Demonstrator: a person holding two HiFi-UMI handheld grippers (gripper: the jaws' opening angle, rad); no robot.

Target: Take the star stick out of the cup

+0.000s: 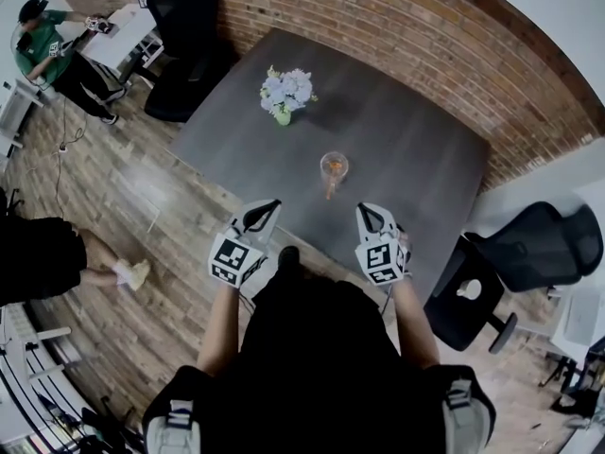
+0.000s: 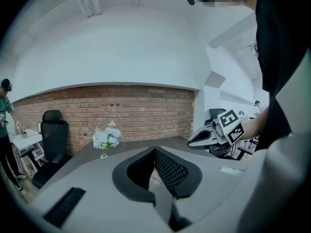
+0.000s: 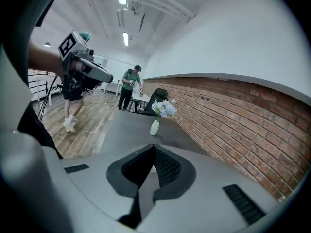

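A clear glass cup (image 1: pixel 333 165) stands near the middle of the dark grey table (image 1: pixel 406 149), with an orange stick (image 1: pixel 331 180) inside it. Both grippers hover at the table's near edge, short of the cup. My left gripper (image 1: pixel 267 207) is to the cup's lower left and my right gripper (image 1: pixel 368 209) to its lower right. In the left gripper view the jaws (image 2: pixel 154 150) meet at their tips with nothing held, and a glimpse of the cup (image 2: pixel 154 177) shows behind them. The right gripper's jaws (image 3: pixel 154 147) are likewise shut and empty.
A small pale vase of light blue flowers (image 1: pixel 286 92) stands at the table's far left. Black office chairs (image 1: pixel 184 8) sit beyond the table and at the right (image 1: pixel 529 249). A brick wall (image 1: pixel 425 36) runs behind. A person in green (image 1: pixel 43 50) stands far left.
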